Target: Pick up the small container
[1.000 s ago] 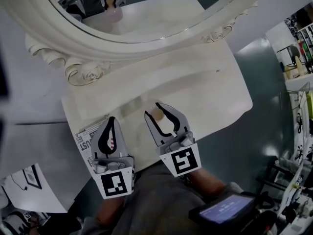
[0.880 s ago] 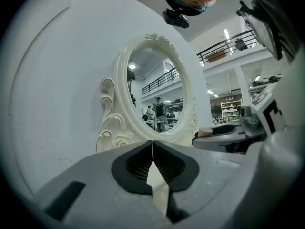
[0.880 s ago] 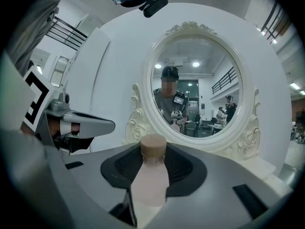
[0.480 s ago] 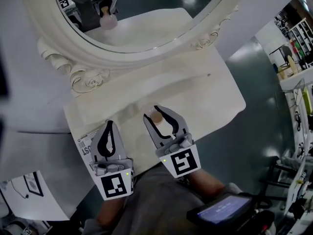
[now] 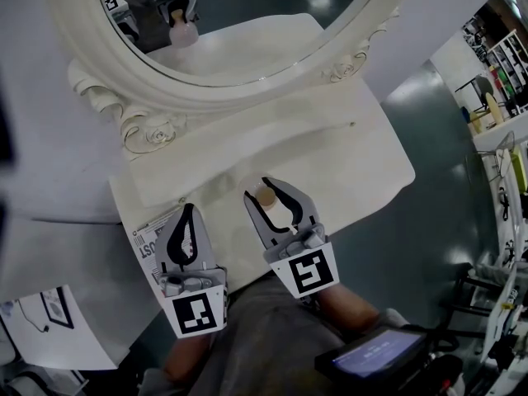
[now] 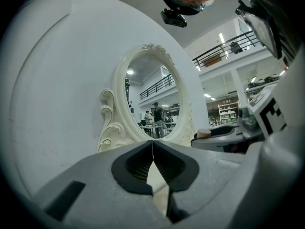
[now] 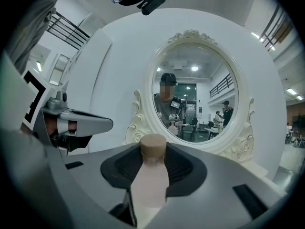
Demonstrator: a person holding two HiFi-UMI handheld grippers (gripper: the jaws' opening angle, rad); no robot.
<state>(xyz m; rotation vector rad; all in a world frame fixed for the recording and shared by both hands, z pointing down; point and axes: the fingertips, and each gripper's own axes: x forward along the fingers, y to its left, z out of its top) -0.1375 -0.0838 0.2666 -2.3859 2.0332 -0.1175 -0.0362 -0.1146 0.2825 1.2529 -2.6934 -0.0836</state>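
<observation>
The small pale pink container with a tan cap [image 5: 266, 195] sits between the jaws of the right gripper [image 5: 260, 190] just as it did a second ago. Neither gripper has visibly shifted against the other. Only the tabletop and mirror have slid a little across the head view, and the mirror shows the reflected container further left than before.

In the right gripper view the jaws are clamped on the container's body [image 7: 151, 175]. It stands upright with its cap clear above the dark pads. Whether its base touches the tabletop cannot be told.

The left gripper [image 5: 188, 209] hangs just beside the right one. Its jaws are pressed together with nothing between them [image 6: 152, 144].

Both grippers are over the near edge of a white dressing table top [image 5: 363, 163]. A printed paper sheet [image 5: 144, 242] lies under the left gripper at the table's corner.

At the back of the table stands an oval mirror in an ornate cream scrolled frame [image 5: 124, 89], set against a white wall. The glass reflects the grippers and the container.

Past the table is a dark glossy floor [image 5: 437, 221], with cluttered shelving [image 5: 503, 81] at the far right. A dark device with a lit screen [image 5: 375, 357] is near the person's lap.
</observation>
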